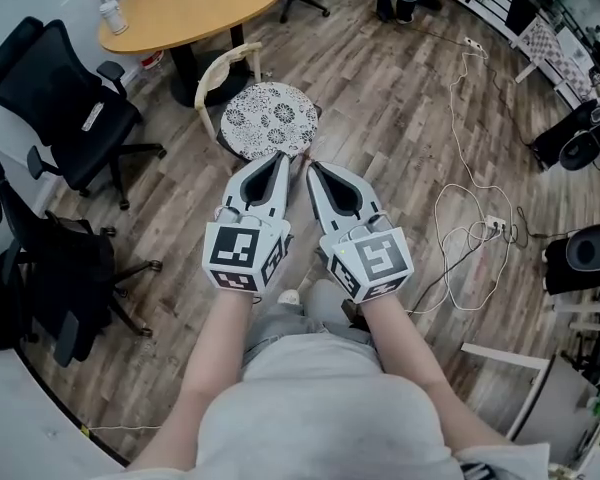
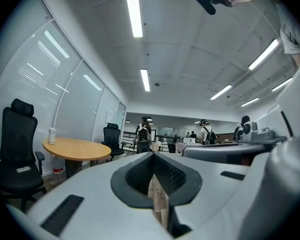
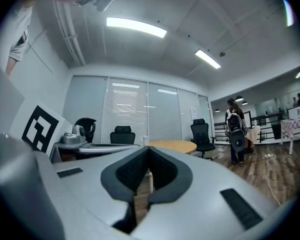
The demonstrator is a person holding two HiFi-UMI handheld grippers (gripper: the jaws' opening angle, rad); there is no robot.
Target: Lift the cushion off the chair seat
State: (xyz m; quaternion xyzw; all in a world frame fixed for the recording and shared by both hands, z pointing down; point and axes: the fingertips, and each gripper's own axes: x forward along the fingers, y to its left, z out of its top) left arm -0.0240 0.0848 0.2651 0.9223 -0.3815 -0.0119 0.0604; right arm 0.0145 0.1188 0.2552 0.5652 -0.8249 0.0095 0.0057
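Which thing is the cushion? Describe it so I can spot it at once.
Find the oval wooden table at the top of the head view. Just below it stands a small chair with a pale curved backrest; the cushion lies on its seat. It is round, white with dark floral print, unlike the plain black office chairs nearby.

The left claw (image 1: 282, 156) and the right claw (image 1: 312, 166) are held side by side, both with jaws together, and they point to 12 o'clock. Just beyond their tips the round patterned cushion (image 1: 270, 118) lies on the chair (image 1: 221, 74); the tips are at its near edge. At 11 o'clock stands an oval wooden counter (image 1: 195, 3). A black office chair (image 1: 65, 118) is at 10 o'clock, and a white cable (image 1: 460, 218) lies on the floor (image 1: 400, 98) at 3 o'clock.
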